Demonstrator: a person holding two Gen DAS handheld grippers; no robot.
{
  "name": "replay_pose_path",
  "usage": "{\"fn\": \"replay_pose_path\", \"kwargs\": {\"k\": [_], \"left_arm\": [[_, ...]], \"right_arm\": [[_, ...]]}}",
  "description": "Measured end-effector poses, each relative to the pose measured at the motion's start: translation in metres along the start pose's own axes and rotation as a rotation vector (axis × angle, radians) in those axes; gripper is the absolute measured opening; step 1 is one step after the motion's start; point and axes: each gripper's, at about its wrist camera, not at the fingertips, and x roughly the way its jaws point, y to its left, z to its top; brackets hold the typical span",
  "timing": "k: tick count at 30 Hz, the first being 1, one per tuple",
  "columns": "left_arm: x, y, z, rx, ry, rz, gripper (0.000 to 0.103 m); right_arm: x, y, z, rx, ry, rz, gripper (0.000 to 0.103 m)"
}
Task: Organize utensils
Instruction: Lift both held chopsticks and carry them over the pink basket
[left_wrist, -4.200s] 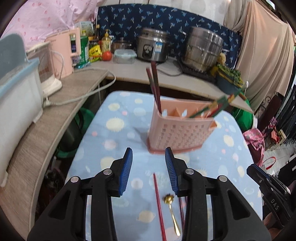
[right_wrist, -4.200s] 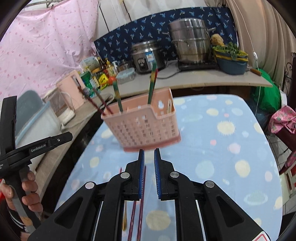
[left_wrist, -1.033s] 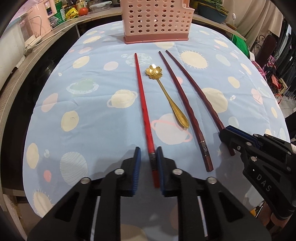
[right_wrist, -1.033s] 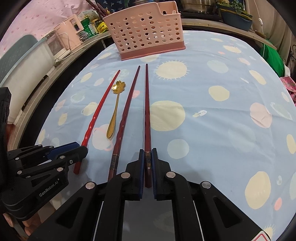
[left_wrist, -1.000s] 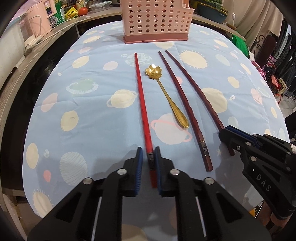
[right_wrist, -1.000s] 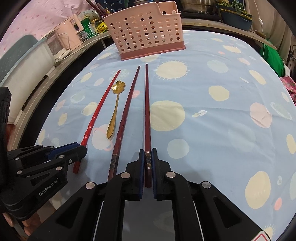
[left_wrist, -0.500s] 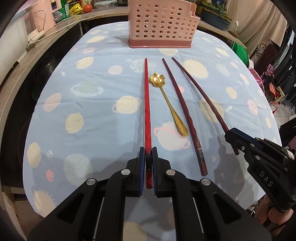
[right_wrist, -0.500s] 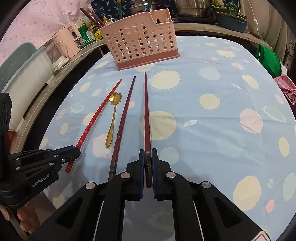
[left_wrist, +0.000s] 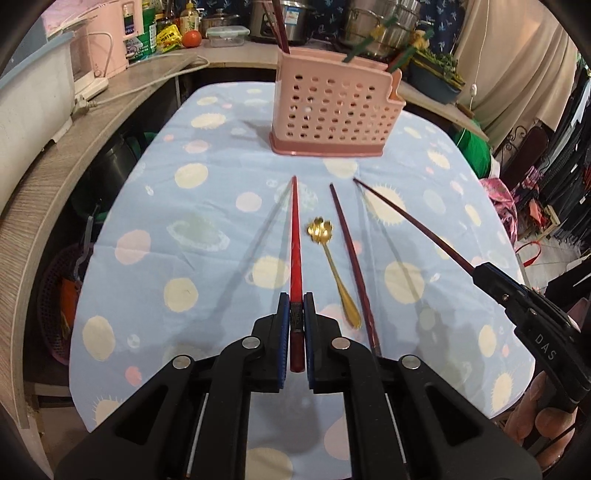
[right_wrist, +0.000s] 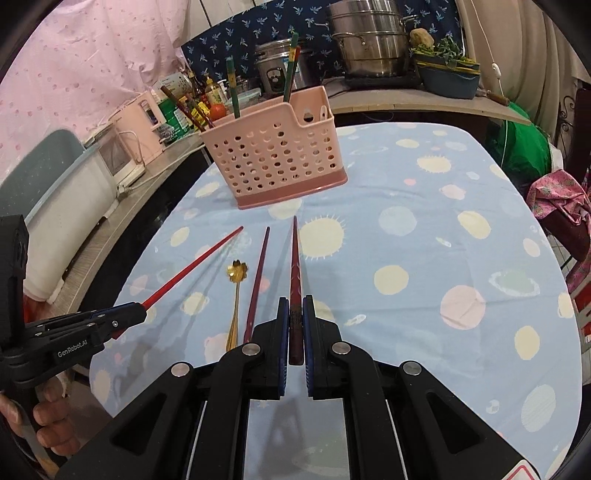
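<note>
Currently, the left gripper (left_wrist: 294, 314) is clamped on the butt end of the red chopstick (left_wrist: 295, 236), which is raised off the tablecloth (left_wrist: 207, 206) with its tip pointing toward the pink utensil basket (left_wrist: 332, 110); its shadow falls on the cloth to the left. The right gripper (right_wrist: 294, 317) is clamped on the butt end of the dark red chopstick (right_wrist: 295, 266), also raised, tip aimed at the basket. In the left wrist view this chopstick runs diagonally from the right gripper at the right edge toward the basket base.

On the cloth between the two held chopsticks lie the gold spoon (left_wrist: 334, 266), flower-shaped bowl toward the basket, and just right of it a third, maroon chopstick (left_wrist: 352, 258). Neither touches a gripper.

The basket stands upright at the far end of the table, well apart from the lifted tips. It already holds green chopsticks (right_wrist: 231, 88) and dark ones in separate compartments. A person's fingers (right_wrist: 48, 424) wrap the left gripper's handle in the right wrist view.
</note>
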Motion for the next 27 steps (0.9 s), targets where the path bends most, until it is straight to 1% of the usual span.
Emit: {"fn": "replay_pose_path", "kwargs": {"k": [5,12,22,27], "left_arm": [[-0.015,0.003,0.017,-0.011,-0.045,-0.009,0.007],[-0.034,0.005,0.043,-0.013,-0.114,-0.002,0.007],[-0.05,0.007,0.079,-0.016,-0.199,0.02,0.007],[-0.055,0.007,0.098,-0.017,-0.223,0.016,0.007]], "right_arm": [[-0.016,-0.003,0.019,0.004,-0.061,-0.005,0.007],[-0.031,-0.008,0.047,0.009,-0.132,-0.007,0.007],[-0.042,-0.008,0.078,0.017,-0.196,0.005,0.007],[-0.049,-0.007,0.093,0.008,-0.225,0.004,0.007]]}}
